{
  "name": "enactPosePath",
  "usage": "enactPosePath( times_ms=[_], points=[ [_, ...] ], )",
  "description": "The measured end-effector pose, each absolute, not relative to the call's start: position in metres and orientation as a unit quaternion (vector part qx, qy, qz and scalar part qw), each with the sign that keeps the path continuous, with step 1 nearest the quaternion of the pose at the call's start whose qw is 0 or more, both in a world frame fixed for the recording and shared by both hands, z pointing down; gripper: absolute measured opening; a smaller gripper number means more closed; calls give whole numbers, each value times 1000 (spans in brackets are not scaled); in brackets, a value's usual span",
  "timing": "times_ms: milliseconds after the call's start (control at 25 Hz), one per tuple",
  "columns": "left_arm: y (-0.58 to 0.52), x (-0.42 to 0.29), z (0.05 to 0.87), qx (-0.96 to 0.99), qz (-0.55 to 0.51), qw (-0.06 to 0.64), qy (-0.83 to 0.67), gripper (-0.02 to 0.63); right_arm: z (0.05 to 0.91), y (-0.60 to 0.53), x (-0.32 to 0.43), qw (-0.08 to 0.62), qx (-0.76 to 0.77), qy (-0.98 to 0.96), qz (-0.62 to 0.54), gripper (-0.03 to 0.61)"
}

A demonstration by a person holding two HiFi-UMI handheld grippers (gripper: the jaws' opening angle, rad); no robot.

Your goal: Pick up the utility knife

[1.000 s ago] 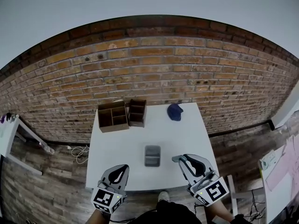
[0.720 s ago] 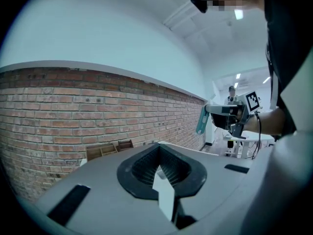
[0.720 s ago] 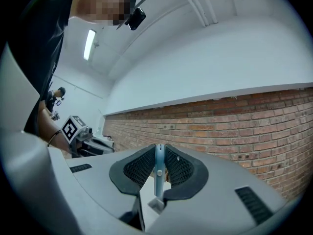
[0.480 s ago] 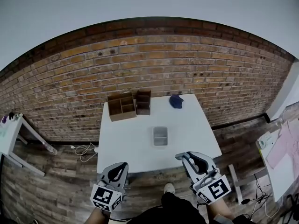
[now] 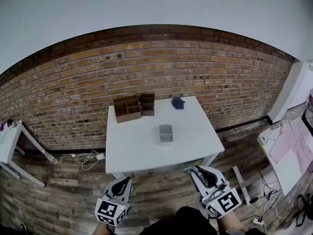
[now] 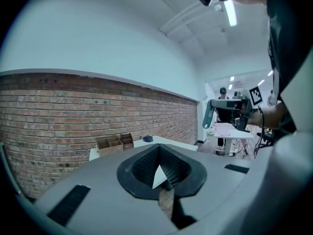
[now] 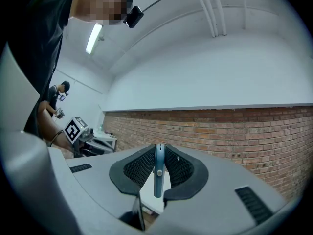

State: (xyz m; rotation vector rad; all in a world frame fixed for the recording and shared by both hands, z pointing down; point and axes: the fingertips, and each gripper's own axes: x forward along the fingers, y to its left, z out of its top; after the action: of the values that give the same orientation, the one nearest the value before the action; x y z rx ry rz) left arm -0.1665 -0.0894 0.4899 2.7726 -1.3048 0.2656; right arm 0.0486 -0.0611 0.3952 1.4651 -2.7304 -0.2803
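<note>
Right gripper view: a blue utility knife (image 7: 159, 175) is clamped between the jaws of the right gripper (image 7: 157, 150). The left gripper (image 6: 159, 151) is seen closed on nothing. Both are held over wooden floor (image 5: 68, 199), short of the white table (image 5: 142, 153).

white table (image 5: 142, 153) | wooden organizer (image 5: 128, 108) at back | grey tray (image 5: 166, 133) centre | blue item (image 5: 178, 103) | brick wall (image 5: 161, 67) behind

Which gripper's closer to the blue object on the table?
Right. The right gripper hangs off the table, nearly in line with the blue object; the left gripper is further left.
</note>
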Motion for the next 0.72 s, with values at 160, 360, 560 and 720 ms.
enactPosePath(
  times_ms=[160, 360, 560, 720],
  points=[
    [-77, -167, 488, 901, 80, 38, -425, -9, 385, -52, 47, 8, 472, -877, -91, 66],
    [-71, -162, 484, 900, 77, 38, -427, -9, 372, -36, 43, -13, 462, -881, -105, 66],
    [-53, -139, 478, 901, 79, 38, -424, -9, 376, -10, 67, -11, 467, -879, -95, 66],
    [-32, -115, 475, 902, 84, 35, -422, -9, 379, 14, 96, -7, 473, -876, -91, 66]
  ],
)
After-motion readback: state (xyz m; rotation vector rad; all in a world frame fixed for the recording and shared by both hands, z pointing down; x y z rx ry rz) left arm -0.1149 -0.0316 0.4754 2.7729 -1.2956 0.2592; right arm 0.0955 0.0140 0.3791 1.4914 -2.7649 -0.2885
